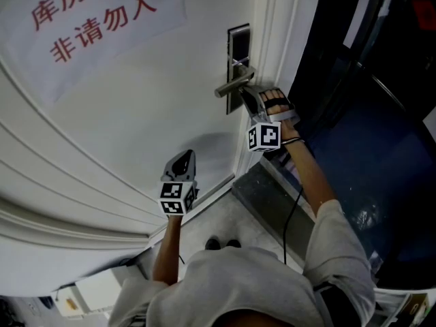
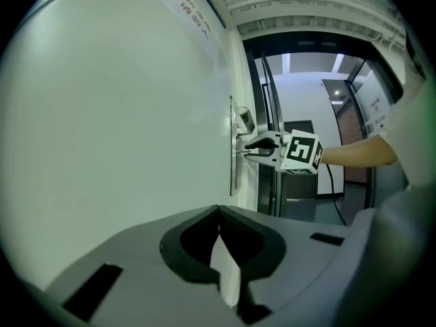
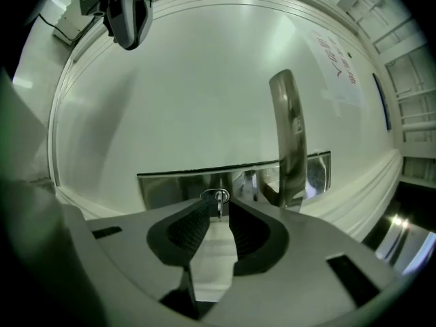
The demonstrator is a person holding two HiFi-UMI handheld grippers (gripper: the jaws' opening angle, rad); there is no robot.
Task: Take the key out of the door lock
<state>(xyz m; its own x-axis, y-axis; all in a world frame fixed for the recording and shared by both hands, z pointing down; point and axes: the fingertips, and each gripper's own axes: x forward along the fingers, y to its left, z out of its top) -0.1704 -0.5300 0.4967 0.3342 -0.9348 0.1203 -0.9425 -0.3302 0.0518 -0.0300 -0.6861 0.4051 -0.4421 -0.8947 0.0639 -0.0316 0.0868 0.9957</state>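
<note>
A small silver key (image 3: pixel 219 197) sticks out of the steel lock plate (image 3: pixel 170 186) on the white door (image 1: pixel 136 114), just below the lever handle (image 3: pixel 289 135). My right gripper (image 3: pixel 218 210) is open, its two tips on either side of the key head with a gap showing. In the head view the right gripper (image 1: pixel 245 99) sits under the handle (image 1: pixel 235 82) at the door's edge. My left gripper (image 1: pixel 182 162) hangs lower and further left, close to the door face, shut with nothing in it (image 2: pixel 219 213). From the left gripper view, the right gripper (image 2: pixel 262 148) reaches the lock plate (image 2: pixel 232 162).
A paper sign (image 1: pixel 95 19) with red characters hangs on the door. A dark open doorway (image 1: pixel 368 114) lies right of the door frame, with a metal threshold (image 1: pixel 272 196) on the floor. A black cable (image 1: pixel 293 210) trails from the right gripper. Pale boxes (image 1: pixel 88 291) sit bottom left.
</note>
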